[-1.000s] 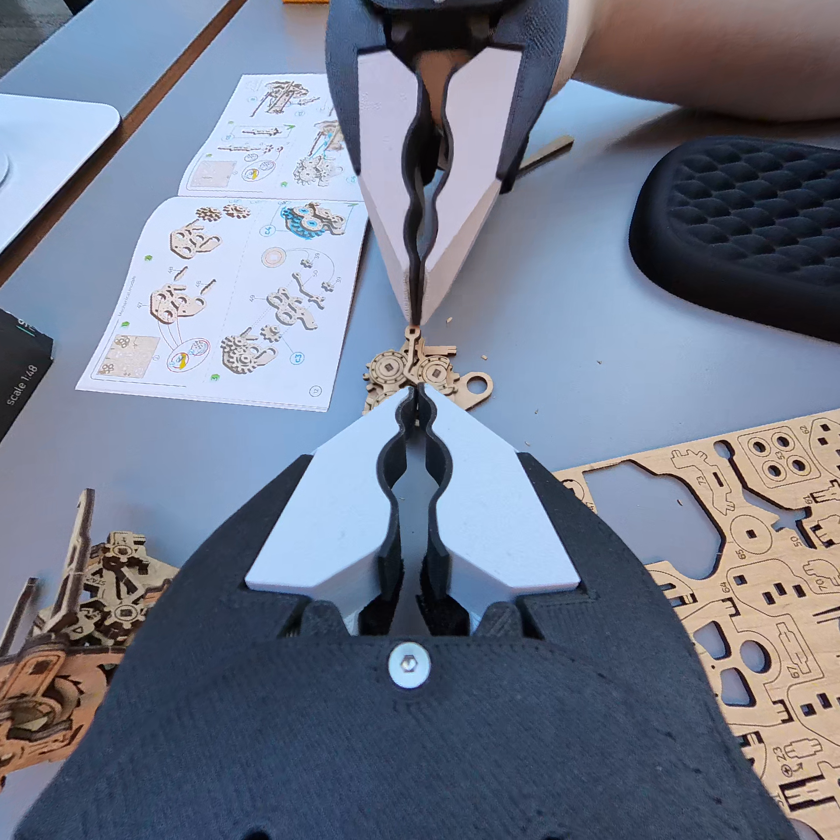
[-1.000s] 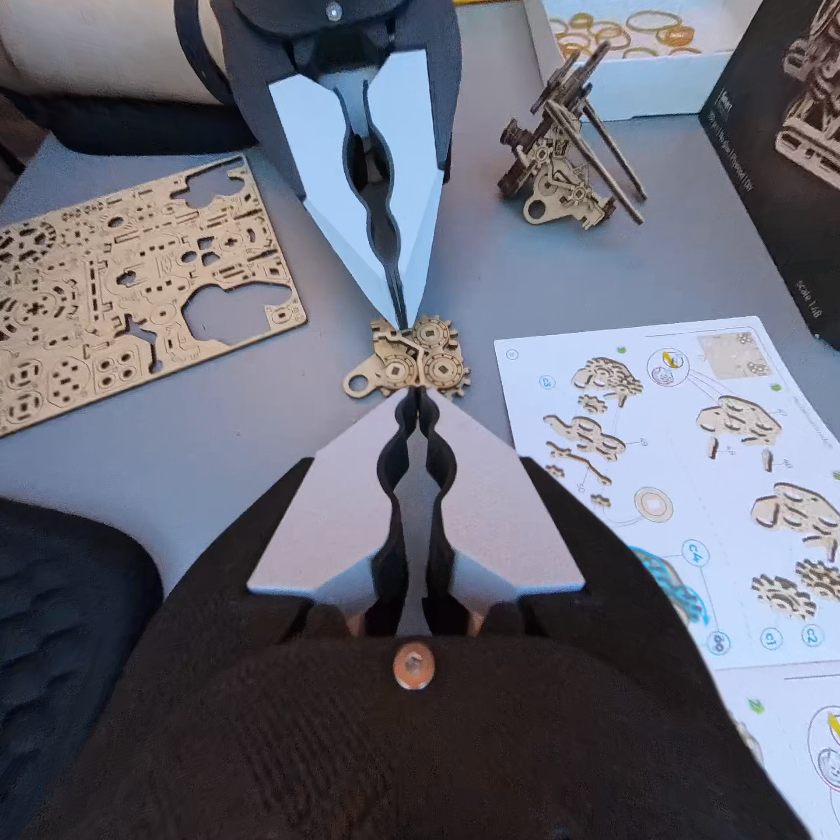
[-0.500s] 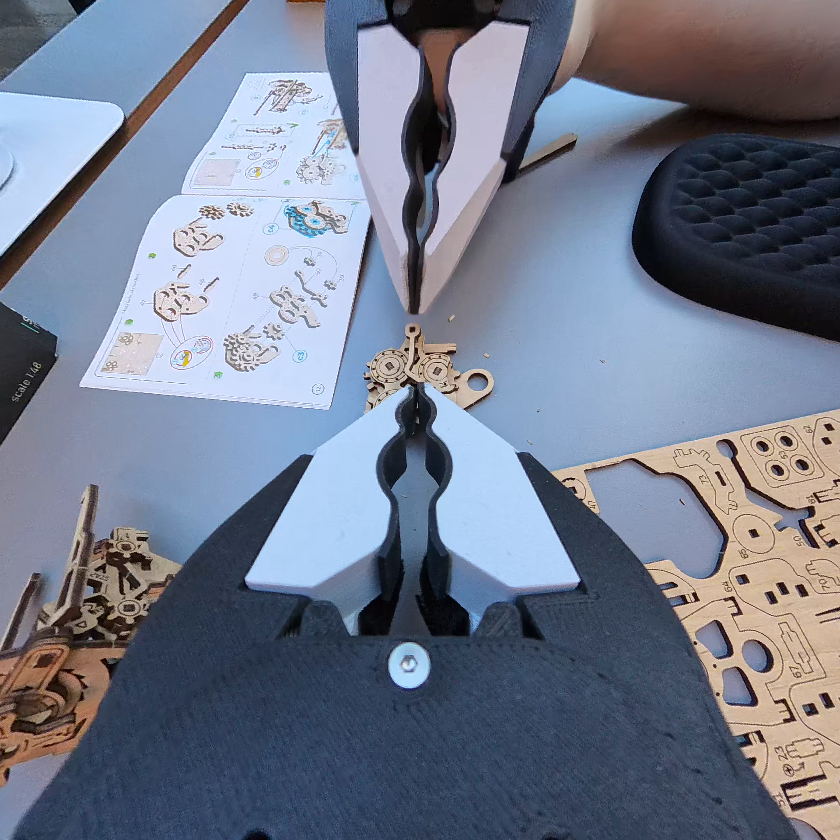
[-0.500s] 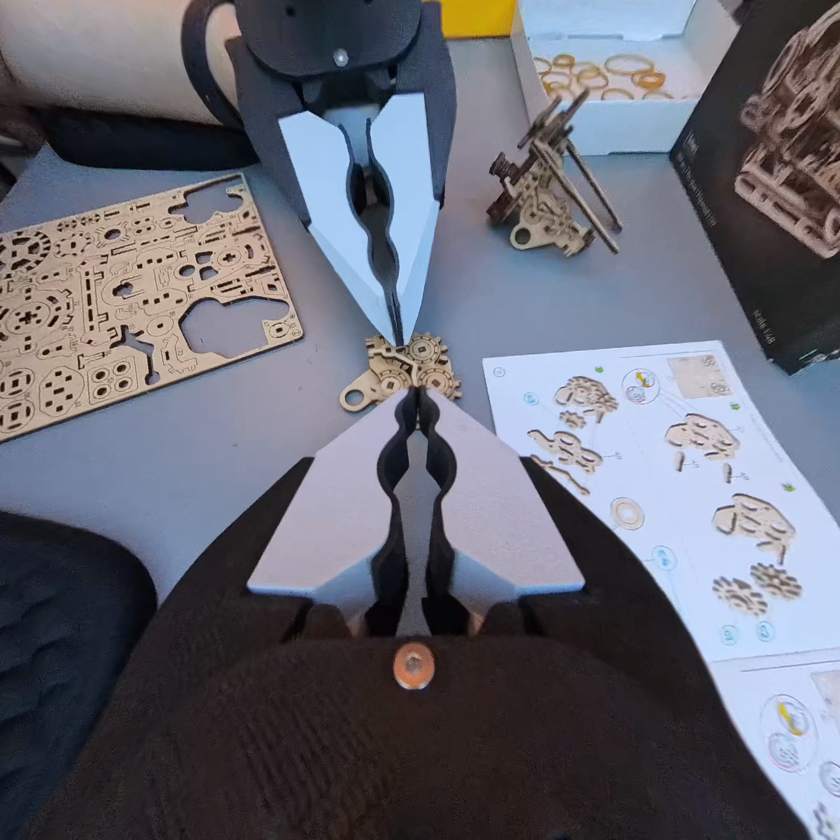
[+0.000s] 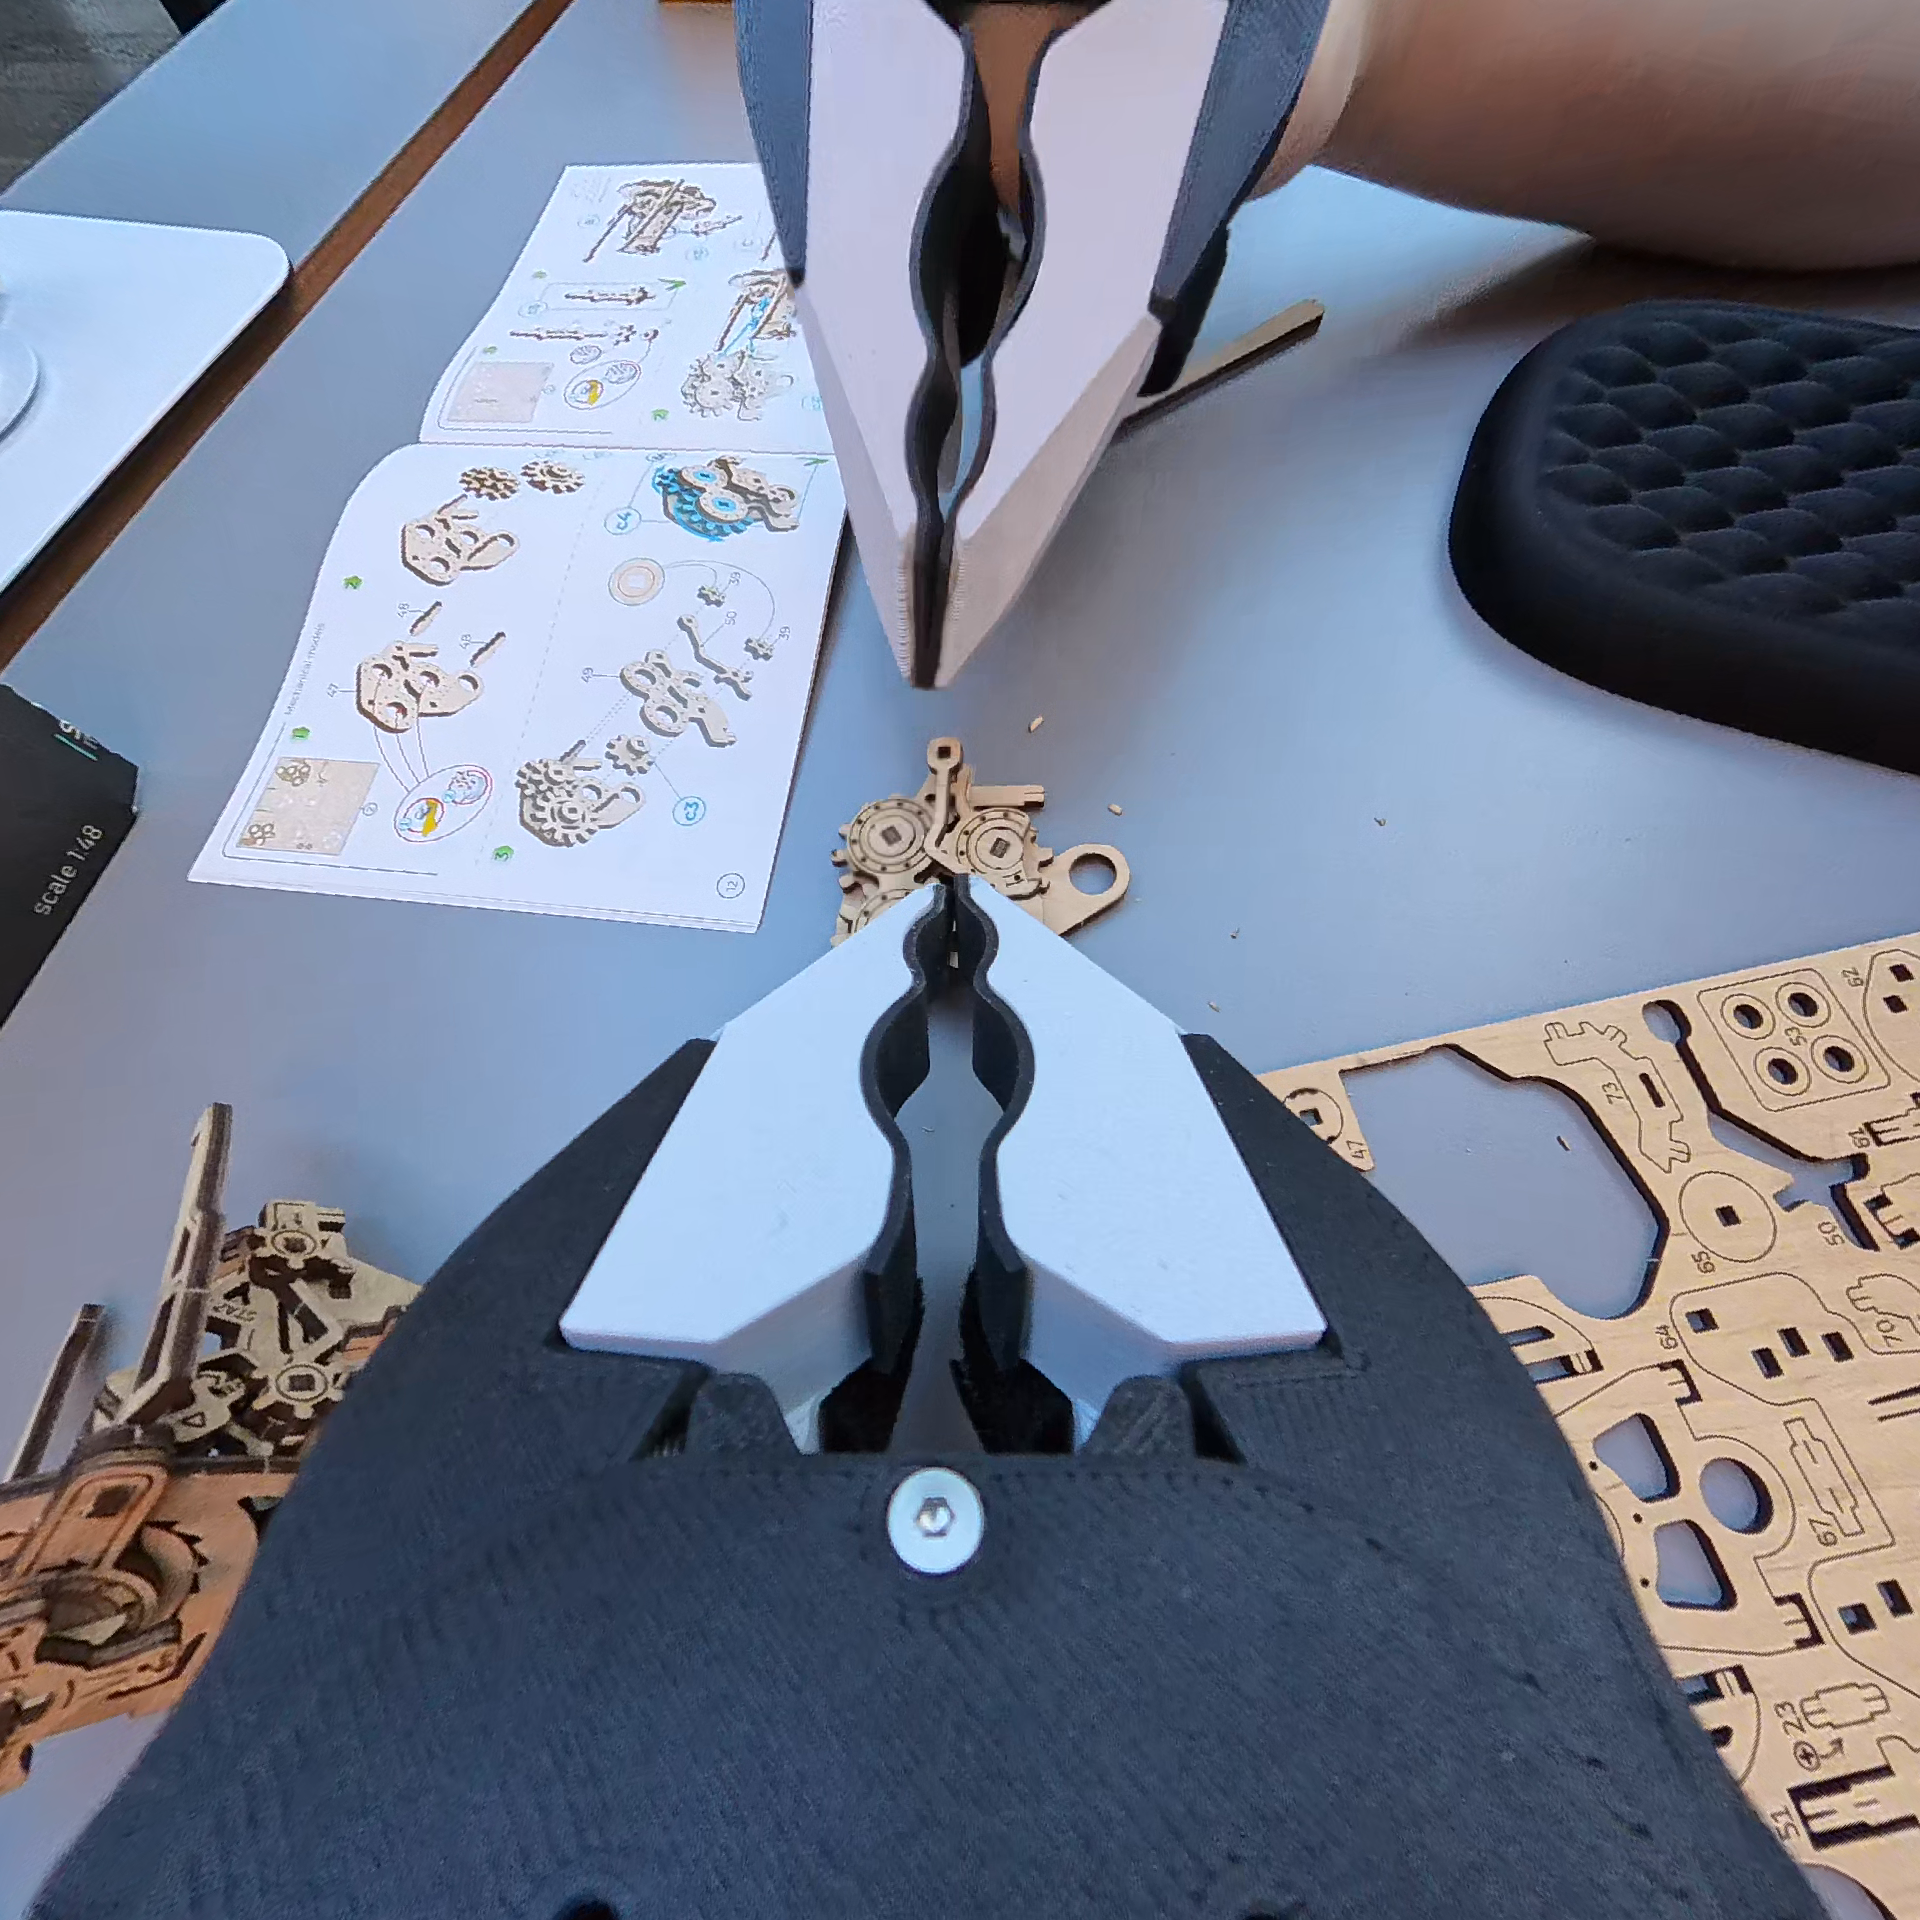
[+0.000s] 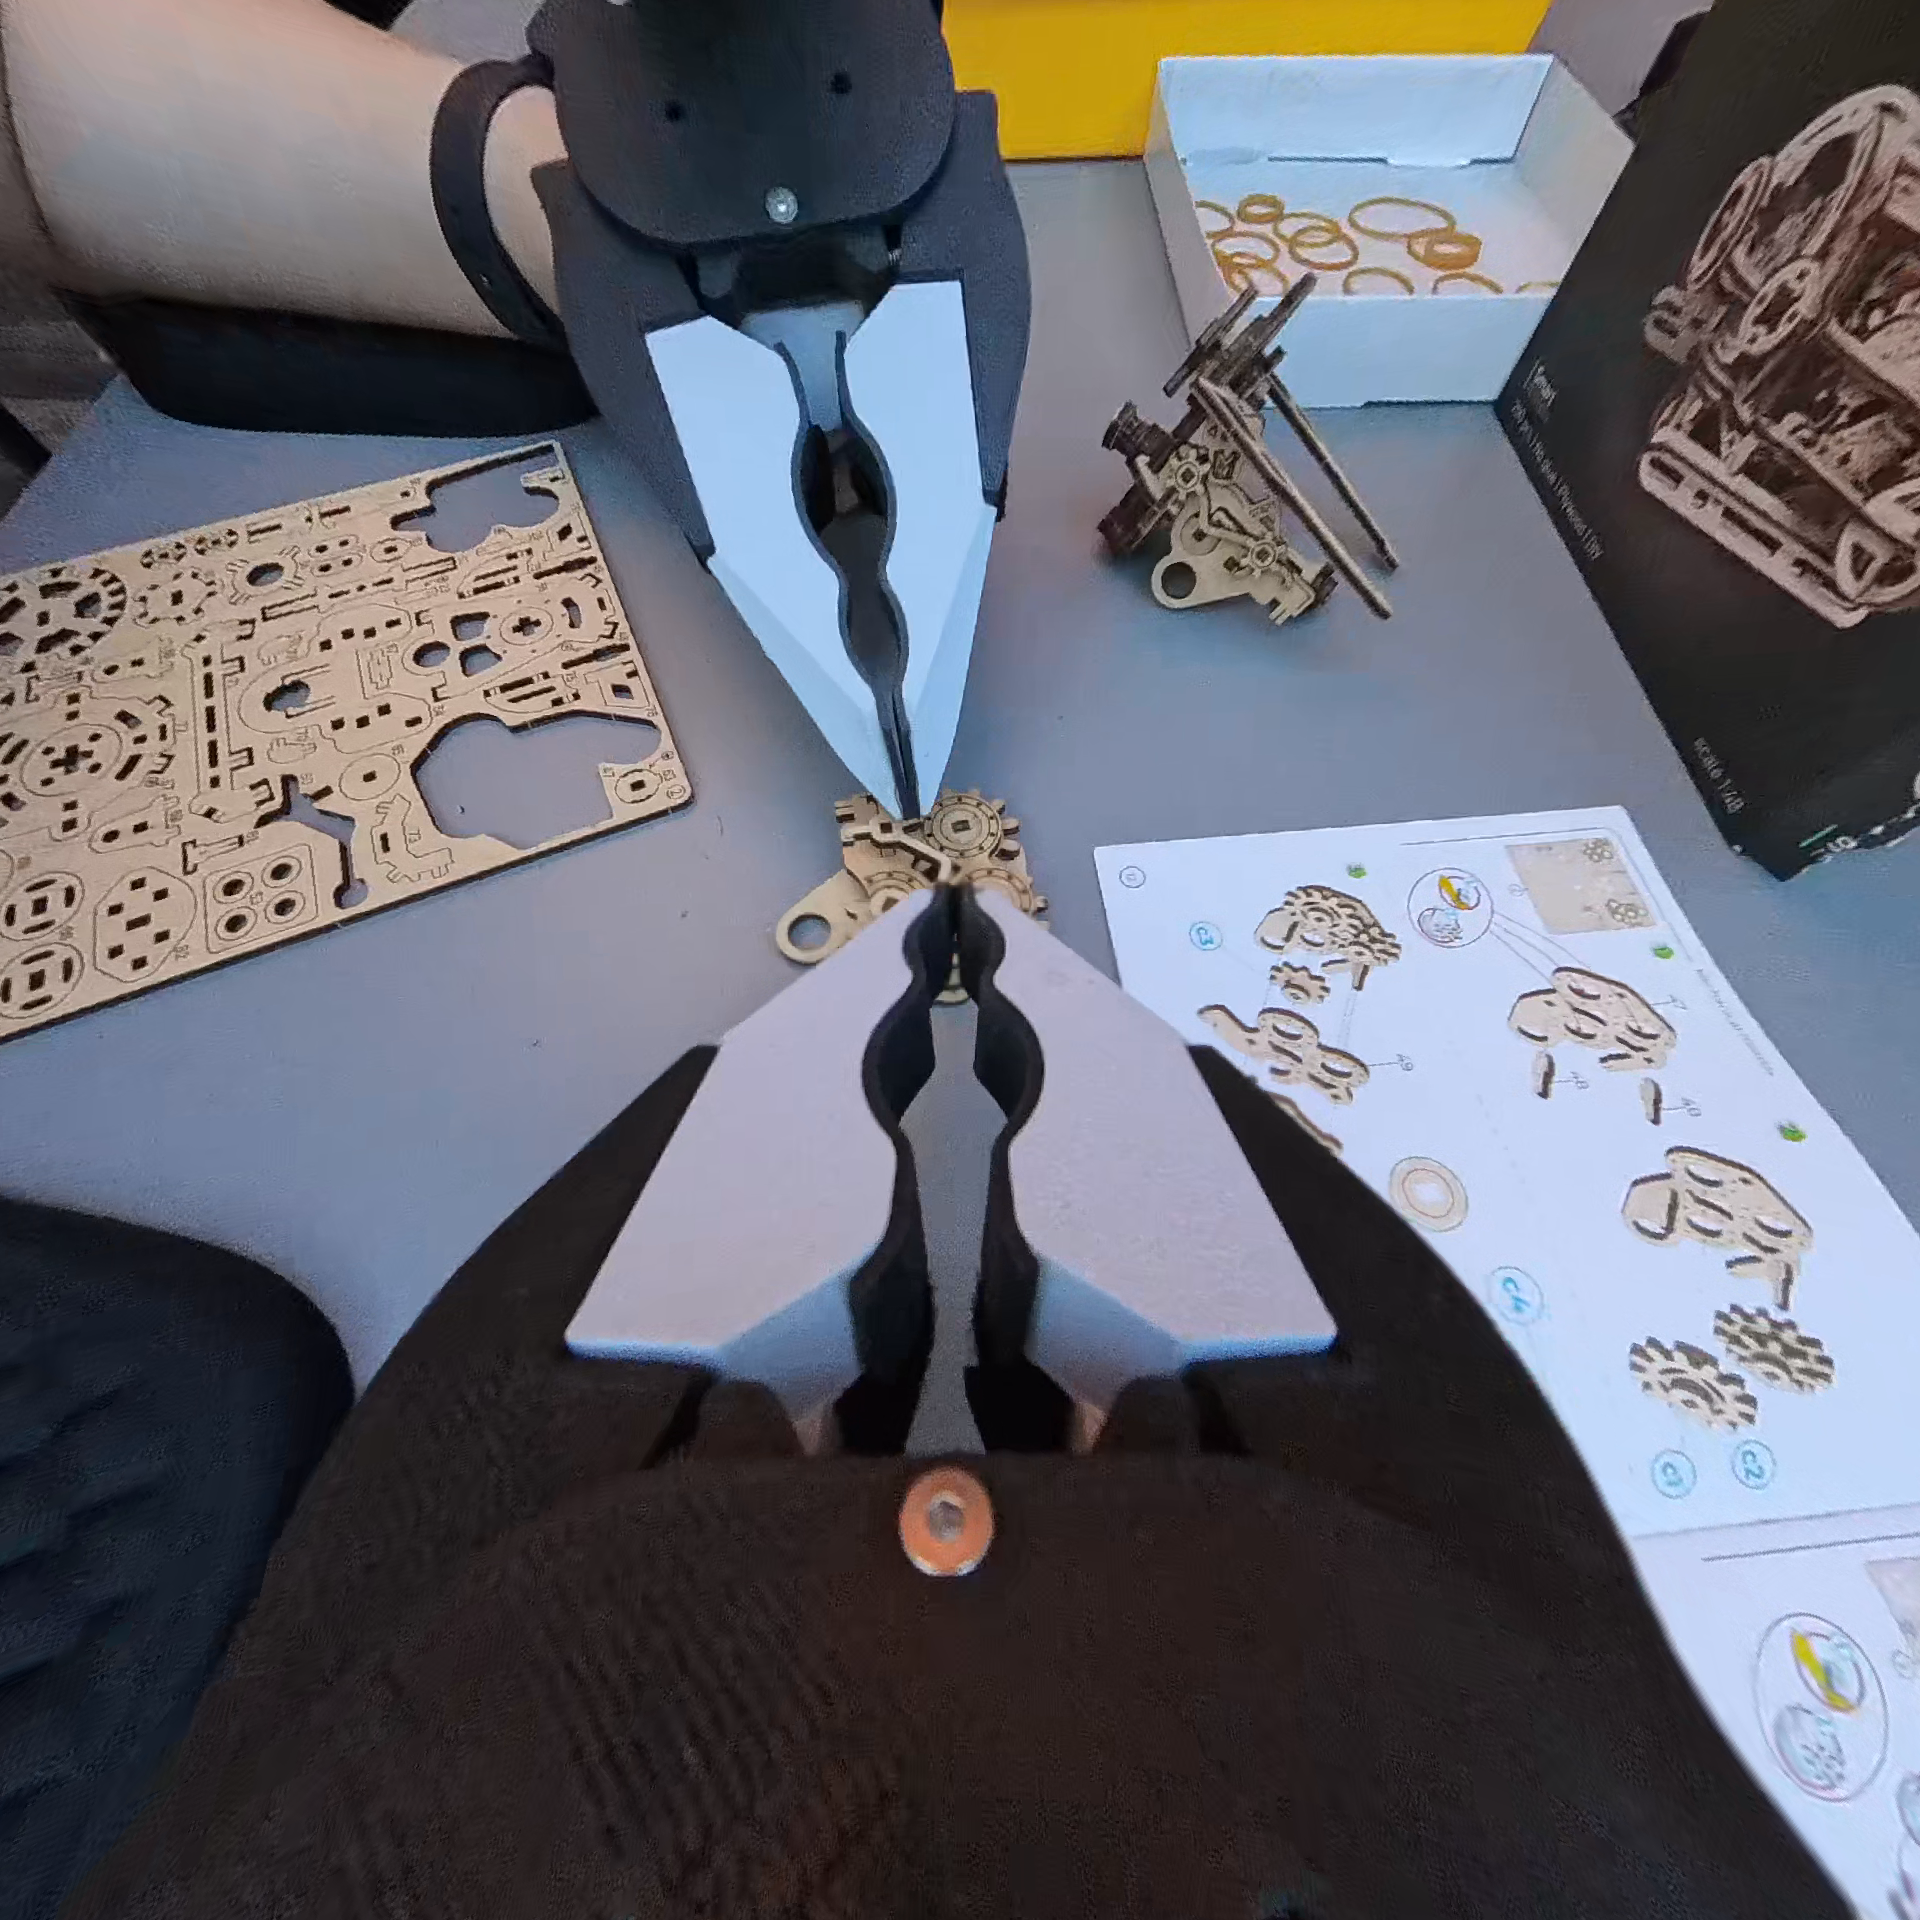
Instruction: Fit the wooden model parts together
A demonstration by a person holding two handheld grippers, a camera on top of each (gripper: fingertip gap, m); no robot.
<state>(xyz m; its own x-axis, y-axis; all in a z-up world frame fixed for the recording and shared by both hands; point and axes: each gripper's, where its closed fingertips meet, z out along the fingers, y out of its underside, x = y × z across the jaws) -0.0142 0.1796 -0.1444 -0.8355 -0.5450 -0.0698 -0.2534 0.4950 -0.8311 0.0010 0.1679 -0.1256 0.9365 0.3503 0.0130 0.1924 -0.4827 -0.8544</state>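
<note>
A small flat wooden gear assembly (image 5: 956, 831) lies on the grey table; it also shows in the right wrist view (image 6: 966, 831). My left gripper (image 5: 954, 899) is shut, its tips resting on the assembly's near edge; from the right wrist view (image 6: 904, 805) they touch the assembly's far edge. I cannot tell whether they pinch it. My right gripper (image 6: 954, 899) is shut and empty. In the left wrist view it (image 5: 925, 675) hangs a little above and beyond the assembly, apart from it.
A plywood parts sheet (image 5: 1662, 1299) (image 6: 260, 727) and an open instruction booklet (image 5: 540, 675) (image 6: 1507, 1091) flank the assembly. There are also a partly built model (image 6: 1226, 499) (image 5: 187, 1403), a black honeycomb pad (image 5: 1714, 520), a white box of rings (image 6: 1351, 239) and a black carton (image 6: 1766, 416). Left and right tips are no more than a few centimetres apart.
My right gripper has lifted off the far end of the gear assembly and drawn back, still shut. My left gripper and the assembly have stayed put.
</note>
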